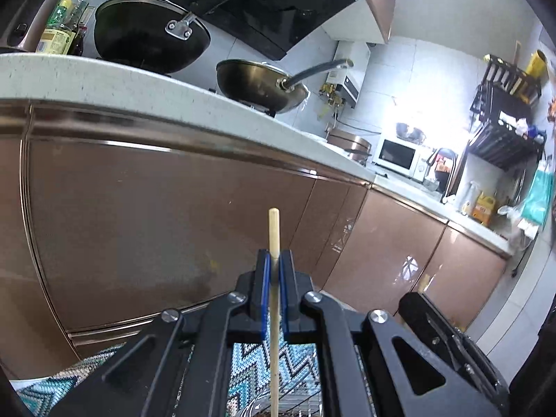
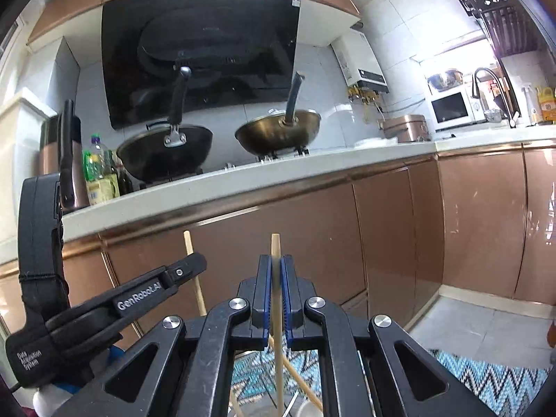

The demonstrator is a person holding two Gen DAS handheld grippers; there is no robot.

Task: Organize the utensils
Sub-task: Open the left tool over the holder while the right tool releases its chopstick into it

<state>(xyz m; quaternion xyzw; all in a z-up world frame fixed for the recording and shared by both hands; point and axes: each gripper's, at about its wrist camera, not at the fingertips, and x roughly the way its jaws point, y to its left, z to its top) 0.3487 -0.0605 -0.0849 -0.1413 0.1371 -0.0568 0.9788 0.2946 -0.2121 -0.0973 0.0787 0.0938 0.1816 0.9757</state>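
Chopstick (image 1: 274, 239) stands clamped upright between left gripper's (image 1: 274, 260) pads.

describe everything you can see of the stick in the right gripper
The stick is a thin, pale, wood-like rod, a chopstick by its look, with a blunt squared top. It stands nearly upright, clamped between the blue pads of the right gripper, its top poking just above them. Its lower part runs down behind the gripper's frame over a zigzag mat; the bottom end is out of view.
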